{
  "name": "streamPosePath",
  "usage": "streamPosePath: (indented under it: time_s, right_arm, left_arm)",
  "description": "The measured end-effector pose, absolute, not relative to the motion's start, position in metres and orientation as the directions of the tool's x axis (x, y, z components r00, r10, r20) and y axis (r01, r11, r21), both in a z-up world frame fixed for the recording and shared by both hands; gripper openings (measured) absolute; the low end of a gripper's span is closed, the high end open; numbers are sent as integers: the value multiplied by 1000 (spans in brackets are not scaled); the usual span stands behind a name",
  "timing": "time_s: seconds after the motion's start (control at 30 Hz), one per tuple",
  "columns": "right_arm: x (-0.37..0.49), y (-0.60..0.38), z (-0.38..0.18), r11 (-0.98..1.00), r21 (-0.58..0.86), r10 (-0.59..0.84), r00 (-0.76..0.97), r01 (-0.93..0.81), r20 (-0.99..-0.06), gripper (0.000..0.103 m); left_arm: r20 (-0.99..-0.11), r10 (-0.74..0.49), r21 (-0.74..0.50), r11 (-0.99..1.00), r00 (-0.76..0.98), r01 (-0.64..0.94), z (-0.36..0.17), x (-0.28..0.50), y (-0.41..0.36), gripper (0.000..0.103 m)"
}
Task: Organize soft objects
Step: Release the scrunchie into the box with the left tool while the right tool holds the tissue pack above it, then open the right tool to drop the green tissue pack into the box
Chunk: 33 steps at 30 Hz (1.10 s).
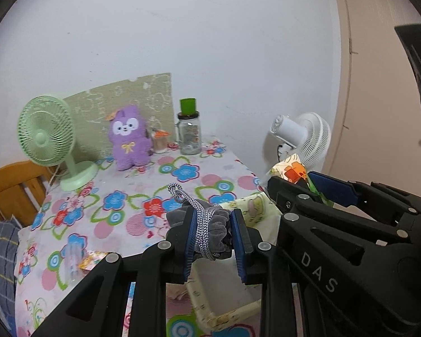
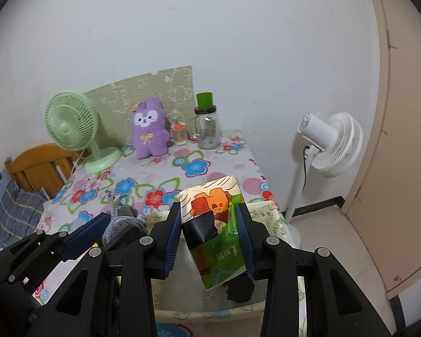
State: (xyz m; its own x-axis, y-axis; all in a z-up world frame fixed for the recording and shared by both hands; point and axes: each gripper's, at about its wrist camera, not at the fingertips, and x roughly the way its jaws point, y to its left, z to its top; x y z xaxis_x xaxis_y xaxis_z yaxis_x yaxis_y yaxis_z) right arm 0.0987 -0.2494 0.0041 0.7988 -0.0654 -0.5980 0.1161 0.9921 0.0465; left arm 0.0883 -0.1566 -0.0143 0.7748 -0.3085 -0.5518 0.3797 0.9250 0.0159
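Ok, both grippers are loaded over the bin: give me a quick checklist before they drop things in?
1. Left gripper clamped on grey pouch: ok.
2. Right gripper clamped on tissue pack: ok.
3. Pouch's cord clear of the pads: not ok, it runs between them.
4. Bin below both loads: ok.
5. Room left in bin: cannot tell; a dark item lies inside.

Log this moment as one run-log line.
left gripper: shut on grey pouch | right gripper: shut on tissue pack | both over bin

Both wrist views look down across the floral table (image 1: 182,174) toward the wall.
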Motion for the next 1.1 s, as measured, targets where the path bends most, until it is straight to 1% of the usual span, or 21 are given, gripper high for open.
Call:
streamPosePath:
  time_s: [0.33, 0.47, 0.5, 0.57, 0.6, 0.63, 0.67, 0.7, 0.73, 0.8, 0.87, 1.1]
  right_arm:
    - [113, -277, -12, 985, 79, -72, 785, 153, -615, 41]
    - [120, -284, -20, 983, 82, -75, 773, 162, -631, 41]
    - [121, -285, -22, 983, 83, -74, 770, 163, -634, 41]
    - [124, -287, -25, 982, 84, -75, 765, 167, -640, 41]
    - [126, -288, -27, 982, 87, -76, 763, 170, -642, 41]
    - [127, -288, -29, 981, 87, -77, 761, 173, -644, 41]
    - [128, -289, -31, 981, 87, -76, 758, 173, -647, 41]
    - [130, -289, -33, 981, 88, -75, 756, 173, -650, 41]
    - [132, -289, -35, 981, 88, -72, 754, 170, -653, 41]
    - [135, -286, -37, 983, 86, -67, 750, 163, -658, 41]
    - [138, -285, -40, 983, 92, -56, 745, 156, -664, 41]
    - [147, -275, -52, 987, 107, -14, 725, 121, -688, 44]
  left_arm:
    - [-611, -339, 0, 904, 715, 428, -38, 113, -186, 24]
    - [-634, -345, -34, 907, 692, 421, -47, 124, -190, 28]
    - [-639, -345, -37, 906, 687, 421, -49, 126, -191, 30]
    - [-643, -346, -43, 907, 683, 419, -53, 129, -192, 42]
    - [-645, -346, -44, 907, 681, 420, -54, 130, -192, 45]
    - [-649, -345, -41, 906, 678, 421, -55, 131, -193, 54]
    - [-654, -338, -31, 906, 676, 423, -57, 131, -194, 67]
    - [-660, -326, -11, 905, 677, 425, -58, 131, -195, 71]
    - [-661, -318, 1, 905, 680, 425, -59, 131, -196, 74]
    - [-664, -306, 17, 906, 682, 424, -60, 130, -197, 75]
    - [-673, -295, 23, 908, 678, 418, -61, 132, -195, 84]
    - [-675, -267, 47, 915, 688, 401, -64, 136, -186, 90]
